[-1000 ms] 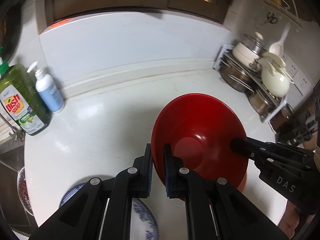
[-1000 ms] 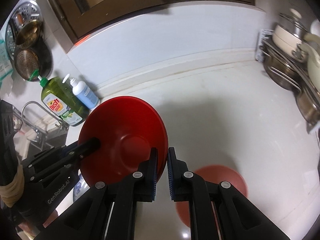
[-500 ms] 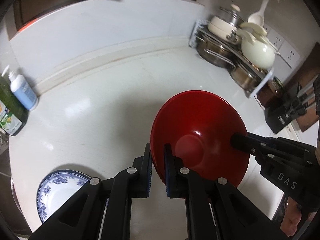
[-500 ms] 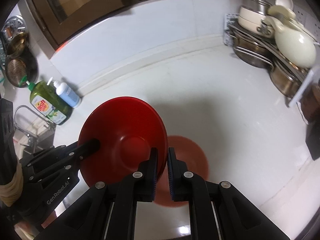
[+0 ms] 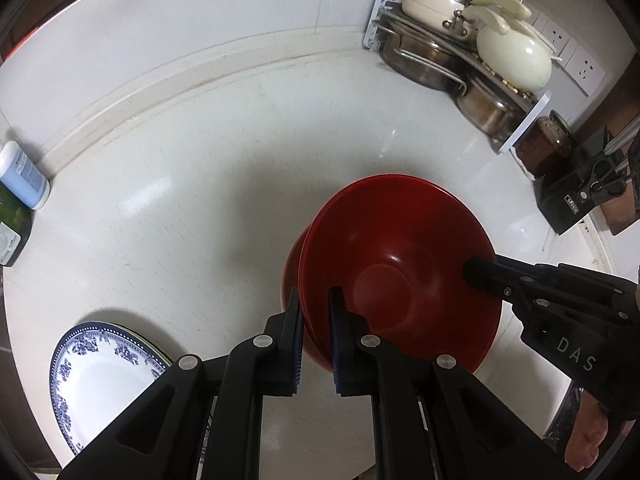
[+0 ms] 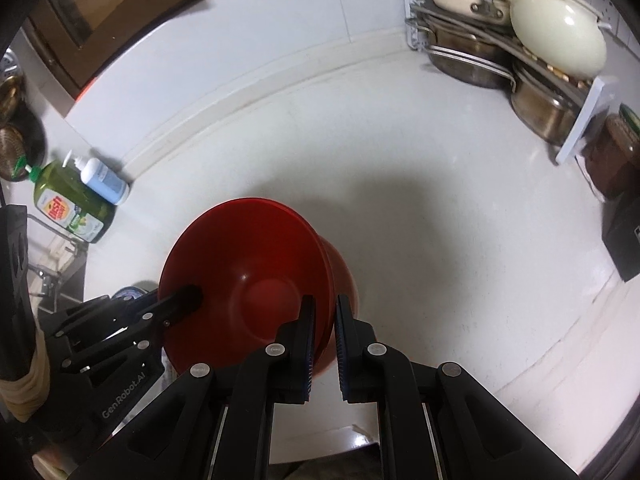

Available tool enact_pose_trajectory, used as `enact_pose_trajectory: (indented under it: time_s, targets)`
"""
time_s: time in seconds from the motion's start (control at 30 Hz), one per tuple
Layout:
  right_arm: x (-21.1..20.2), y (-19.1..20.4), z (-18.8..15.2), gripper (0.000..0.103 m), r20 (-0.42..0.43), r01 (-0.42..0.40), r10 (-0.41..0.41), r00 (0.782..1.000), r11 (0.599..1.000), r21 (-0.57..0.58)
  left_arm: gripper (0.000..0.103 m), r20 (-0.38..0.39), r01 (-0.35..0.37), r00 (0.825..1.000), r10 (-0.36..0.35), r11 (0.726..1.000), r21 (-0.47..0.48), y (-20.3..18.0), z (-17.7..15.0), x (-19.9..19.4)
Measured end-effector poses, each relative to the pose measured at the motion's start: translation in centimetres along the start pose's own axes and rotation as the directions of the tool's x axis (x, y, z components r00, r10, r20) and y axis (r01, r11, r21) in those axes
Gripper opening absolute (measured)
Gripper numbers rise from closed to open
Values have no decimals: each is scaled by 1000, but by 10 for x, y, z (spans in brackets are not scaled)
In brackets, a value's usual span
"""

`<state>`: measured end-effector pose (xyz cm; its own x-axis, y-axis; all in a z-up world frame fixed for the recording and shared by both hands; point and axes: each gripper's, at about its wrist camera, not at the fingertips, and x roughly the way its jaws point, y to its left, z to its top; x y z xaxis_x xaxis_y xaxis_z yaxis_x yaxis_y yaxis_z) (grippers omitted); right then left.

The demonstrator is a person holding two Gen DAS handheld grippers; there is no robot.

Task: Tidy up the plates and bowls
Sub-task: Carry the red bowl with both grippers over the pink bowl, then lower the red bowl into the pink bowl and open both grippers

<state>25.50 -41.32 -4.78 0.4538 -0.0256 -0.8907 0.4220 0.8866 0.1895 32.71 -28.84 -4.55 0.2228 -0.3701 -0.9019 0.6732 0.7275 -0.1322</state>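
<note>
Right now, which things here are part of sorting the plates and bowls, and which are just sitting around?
Part of the job: upper red bowl held by left claw and right claw; second red bowl beneath it; blue-patterned plate.

Just sitting around: dish soap bottle, blue pump bottle, pot rack, cream pot.

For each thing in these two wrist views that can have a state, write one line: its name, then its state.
red bowl: held at its rim by both grippers, above a second red bowl
second red bowl: on the counter, mostly hidden
left gripper: shut on the bowl's rim
right gripper: shut on the opposite rim
blue-patterned plate: lying flat, empty
cream pot: lid on, on the rack
</note>
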Motion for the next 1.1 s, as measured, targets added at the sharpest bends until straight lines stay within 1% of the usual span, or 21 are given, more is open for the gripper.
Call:
enact_pose_trajectory:
  time_s: [0.27, 0.53, 0.73, 0.87, 1.1]
  targets:
    - [19, -9, -3, 11, -47, -18, 18, 999, 1000, 9, 12, -43, -17, 999, 16, 1000, -11, -1, -1, 15]
    - [31, -15, -4, 11, -78, -25, 26, 997, 1000, 6, 12, -56, -33, 998, 32, 999, -13, -2, -3, 22]
    - [36, -15, -5, 11, -89, -24, 22, 996, 1000, -19, 13, -66, -25, 998, 24, 1000, -11, -3, -1, 25]
    - [37, -15, -5, 11, -85, -19, 16, 996, 999, -30, 17, -71, -12, 997, 11, 1000, -10, -3, 0, 26]
    - [40, -12, -7, 12, -88, -11, 6, 996, 998, -55, 27, -70, 7, 997, -8, 1000, -10, -1, 0, 23]
